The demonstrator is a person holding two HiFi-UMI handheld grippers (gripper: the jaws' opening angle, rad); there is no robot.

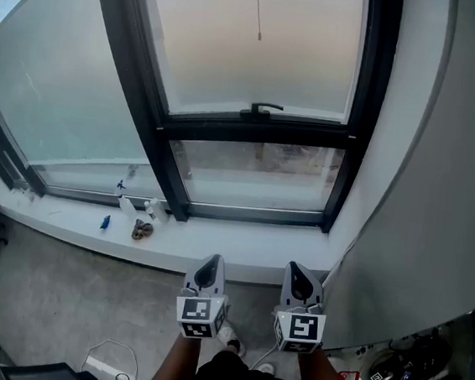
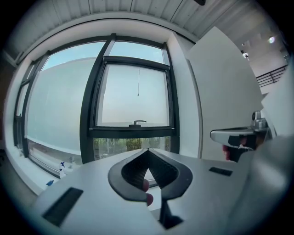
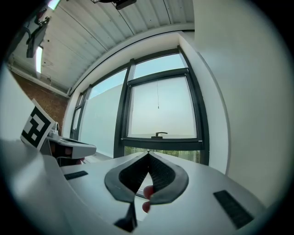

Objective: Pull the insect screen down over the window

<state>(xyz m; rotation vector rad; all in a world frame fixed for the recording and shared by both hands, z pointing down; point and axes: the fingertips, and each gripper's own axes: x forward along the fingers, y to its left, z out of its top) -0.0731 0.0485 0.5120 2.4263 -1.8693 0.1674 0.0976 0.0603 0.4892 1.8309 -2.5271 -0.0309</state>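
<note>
Holding both grey two-jaw grippers low and side by side, you have the left gripper [image 1: 210, 260] and right gripper [image 1: 296, 267] pinched fully together on nothing, clear of the long white window sill [image 1: 239, 251]. Small spray bottles [image 1: 138, 208] stand on the sill's left, and the pale grey wall [image 1: 438, 206] crowds your right. Beyond, the insect screen's thin pull cord [image 1: 259, 10] hangs before the black-framed upper pane [image 1: 234, 58], ending well above the black handle [image 1: 261, 109].
</note>
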